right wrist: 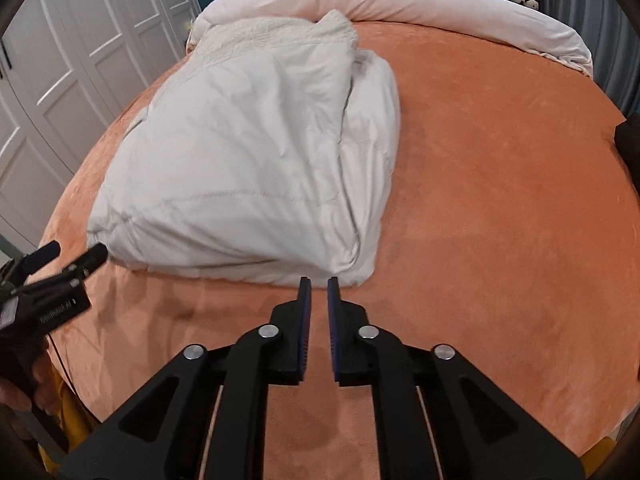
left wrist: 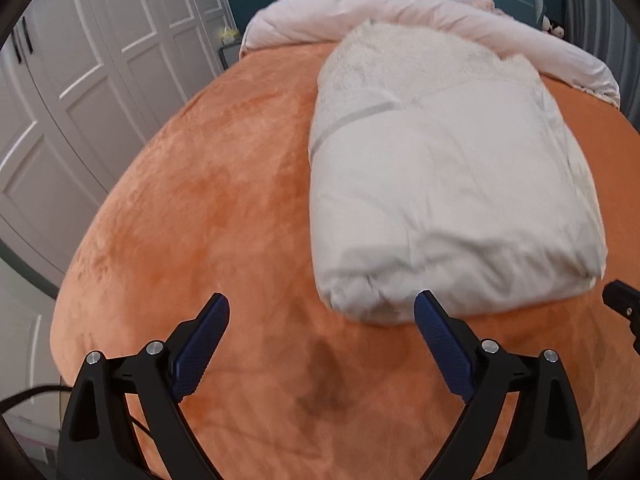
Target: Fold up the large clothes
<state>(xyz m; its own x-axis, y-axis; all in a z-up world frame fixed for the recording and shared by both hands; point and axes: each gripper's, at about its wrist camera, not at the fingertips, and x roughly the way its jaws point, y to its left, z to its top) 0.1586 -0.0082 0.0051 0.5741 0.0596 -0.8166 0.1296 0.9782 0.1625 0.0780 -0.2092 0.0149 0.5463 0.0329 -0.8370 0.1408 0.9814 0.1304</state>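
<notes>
Just beyond both grippers, folded white coat (right wrist: 248,160) on orange bedspread (right wrist: 500,200), left gripper (left wrist: 322,304) spread, right gripper (right wrist: 319,280) nearly together, empty.

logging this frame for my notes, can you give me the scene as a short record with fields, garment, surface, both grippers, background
garment: pale puffy coat, bundled, fleecy collar end at the far side
surface: orange plush bed cover, coat lying on it
left gripper: open, nothing between its fingers, near the coat's near end
right gripper: shut, empty, just short of the coat's near edge
background: pink rolled duvet along the far edge, white wardrobe doors
</notes>
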